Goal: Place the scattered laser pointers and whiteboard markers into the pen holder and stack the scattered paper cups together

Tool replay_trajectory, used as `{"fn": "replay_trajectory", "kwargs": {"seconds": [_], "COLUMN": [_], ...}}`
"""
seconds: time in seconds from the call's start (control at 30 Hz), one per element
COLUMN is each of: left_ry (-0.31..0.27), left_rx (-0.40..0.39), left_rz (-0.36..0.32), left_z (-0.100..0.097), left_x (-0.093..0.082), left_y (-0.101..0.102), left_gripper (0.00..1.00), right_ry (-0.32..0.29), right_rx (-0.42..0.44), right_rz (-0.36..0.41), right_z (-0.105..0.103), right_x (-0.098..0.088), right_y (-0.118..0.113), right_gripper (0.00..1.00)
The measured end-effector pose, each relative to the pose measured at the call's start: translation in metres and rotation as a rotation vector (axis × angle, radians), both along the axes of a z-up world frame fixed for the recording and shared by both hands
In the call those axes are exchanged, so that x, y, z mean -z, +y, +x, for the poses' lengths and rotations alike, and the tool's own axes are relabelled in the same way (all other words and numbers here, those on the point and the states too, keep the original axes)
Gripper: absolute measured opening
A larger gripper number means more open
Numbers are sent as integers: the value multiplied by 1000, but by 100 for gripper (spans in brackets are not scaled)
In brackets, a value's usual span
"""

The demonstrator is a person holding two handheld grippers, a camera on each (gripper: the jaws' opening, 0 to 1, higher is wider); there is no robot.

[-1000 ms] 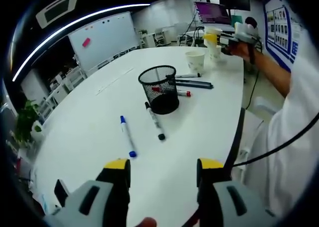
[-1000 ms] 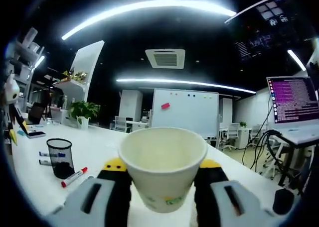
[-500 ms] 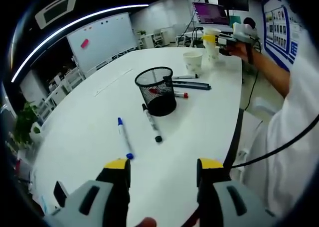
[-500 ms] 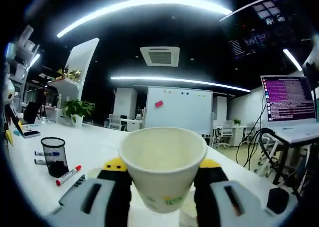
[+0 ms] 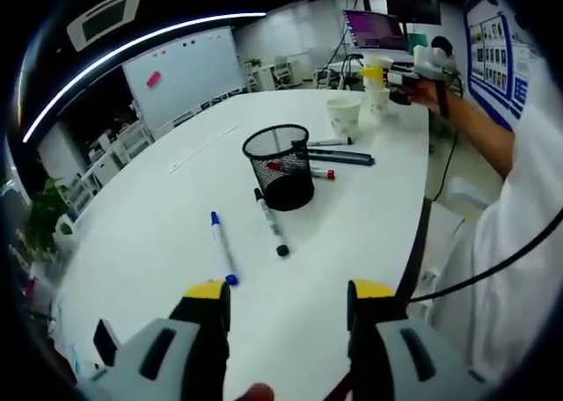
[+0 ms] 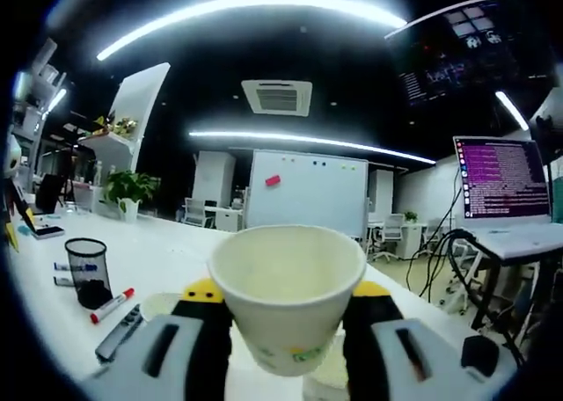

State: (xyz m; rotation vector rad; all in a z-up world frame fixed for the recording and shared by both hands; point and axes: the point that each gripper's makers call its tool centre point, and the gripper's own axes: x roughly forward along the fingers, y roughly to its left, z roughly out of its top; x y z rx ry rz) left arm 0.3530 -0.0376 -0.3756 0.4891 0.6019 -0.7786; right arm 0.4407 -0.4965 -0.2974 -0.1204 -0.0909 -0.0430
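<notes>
My left gripper [image 5: 290,294] is open above the white table [image 5: 149,234], with nothing between its jaws. Ahead stands the black mesh pen holder [image 5: 280,165]. A blue marker [image 5: 222,245] and a black marker [image 5: 270,221] lie in front of it. A red-capped marker [image 5: 300,169] and two dark pens [image 5: 339,156] lie behind it. One paper cup [image 5: 344,115] stands further back. My right gripper [image 6: 287,293] is shut on a white paper cup [image 6: 287,309], held in the air above another cup [image 6: 324,382]. The pen holder [image 6: 88,272] and red-capped marker [image 6: 112,304] sit far left.
A person's arm [image 5: 471,124] reaches along the table's right edge. An open laptop [image 6: 501,190] with cables stands at the table's far end. A whiteboard [image 5: 180,65] and office chairs stand beyond the table. A dark phone-like object [image 5: 106,341] lies near my left jaw.
My right gripper has carried the held cup over toward the cups on the table, and one now shows just under it. The left gripper has stayed almost still.
</notes>
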Motion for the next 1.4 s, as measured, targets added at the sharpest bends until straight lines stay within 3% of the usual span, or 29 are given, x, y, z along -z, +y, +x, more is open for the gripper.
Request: {"fn": "replay_trajectory", "kwargs": {"seconds": [0.57,0.87,0.97,1.03,1.4], "left_ry": [6,11,10,11,11], "left_rx": [8,12,10,10,11], "left_rz": [7,17,19,19,15], "left_z": [-2,-3,-2,-2,-1], "left_x": [2,3,3,3,5], "left_y": [-1,1,2,3,3], "left_gripper": [54,54,54,54,54], "right_ry": [37,49,53,43,50], "right_rx": [40,61,75,77,92], "right_rz": [8,-46,-36,17,31], "right_z": [4,8,8,8,8], "right_x": [10,14,14,12,12], "right_y": [-16,-19,-23,-25,-29], "right_gripper": [50,50,50,50,50]}}
